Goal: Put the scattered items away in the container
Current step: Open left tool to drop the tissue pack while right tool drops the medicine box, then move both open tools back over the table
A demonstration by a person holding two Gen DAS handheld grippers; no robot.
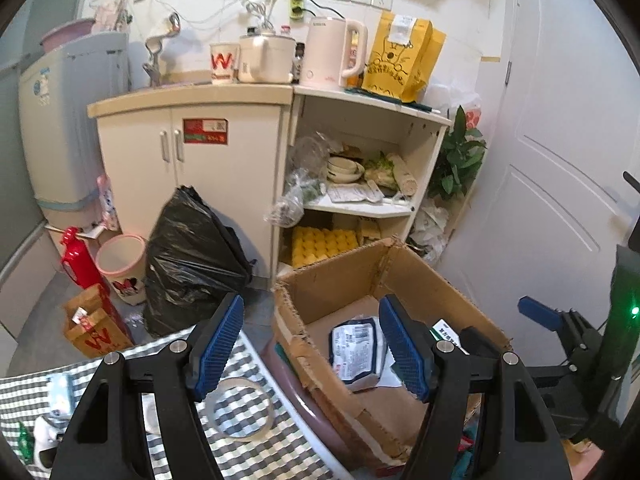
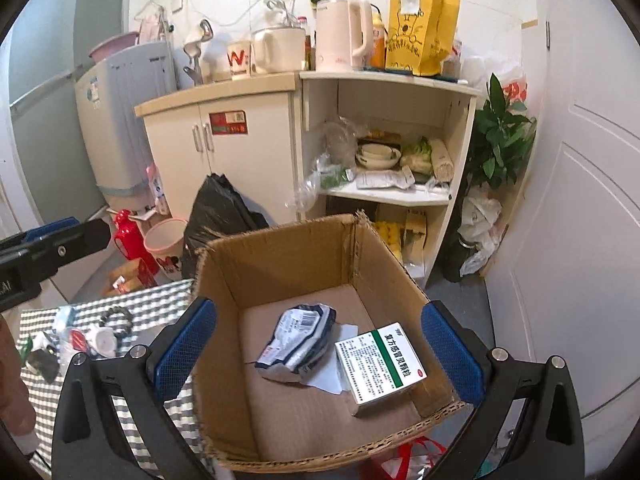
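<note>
The torn brown cardboard box (image 2: pixel 320 264) sat beside the grey-and-white checked tablecloth (image 2: pixel 148 300), and looked to be propped on clutter below. It already held a crumpled blue-and-white plastic packet (image 2: pixel 298 338) and a white medicine carton with a green stripe (image 2: pixel 380 364).

My right gripper (image 2: pixel 320 350) hung over the box, jaws wide apart, nothing in them. My left gripper (image 1: pixel 310 346) was over the table edge, jaws likewise apart and empty.

Risks, biggest first:
- Box: ragged, soft walls; a knock from either gripper could likely tip it.
- Cloth: a low grab might snag it and drag everything on it.
- Clear tape ring (image 1: pixel 240 408): flat and thin, so my pads would probably slip off its rim.
- Dark bead bracelet (image 2: pixel 116 320) and the small white bits beside it (image 2: pixel 102 338): packed close together, so I might pinch two at once or flick one onto the floor.
</note>
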